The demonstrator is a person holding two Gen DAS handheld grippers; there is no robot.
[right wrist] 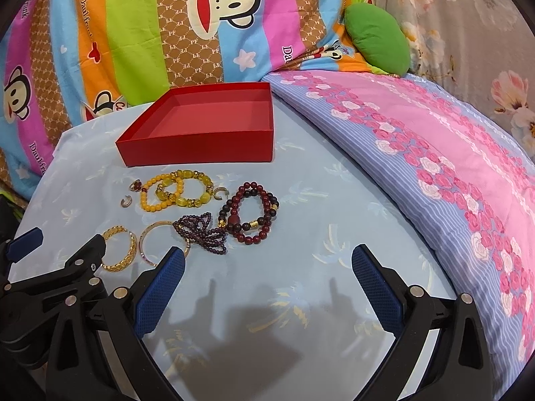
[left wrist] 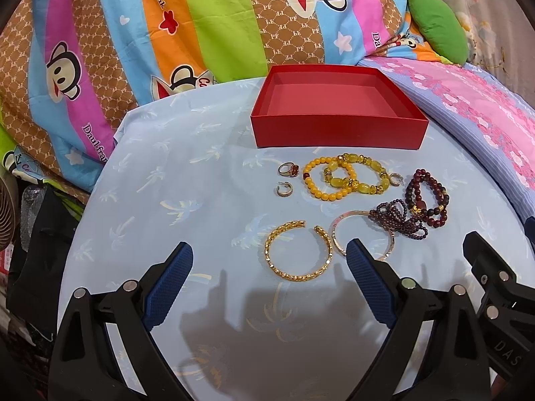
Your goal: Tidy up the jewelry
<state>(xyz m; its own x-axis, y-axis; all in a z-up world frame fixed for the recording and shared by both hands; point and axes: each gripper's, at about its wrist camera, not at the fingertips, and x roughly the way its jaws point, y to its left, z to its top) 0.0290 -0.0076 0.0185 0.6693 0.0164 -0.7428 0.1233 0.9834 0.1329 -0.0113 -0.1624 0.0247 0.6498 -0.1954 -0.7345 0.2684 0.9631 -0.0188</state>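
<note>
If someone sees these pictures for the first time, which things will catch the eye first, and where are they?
The red box comes first: open and empty, it sits at the far side of the pale blue cloth. Just in front of it lies the jewelry, with yellow bead bracelets nearest the box, dark red beads to the right, and a gold bangle closest to the open left gripper. Behind everything hangs a bright striped monkey blanket.
</note>
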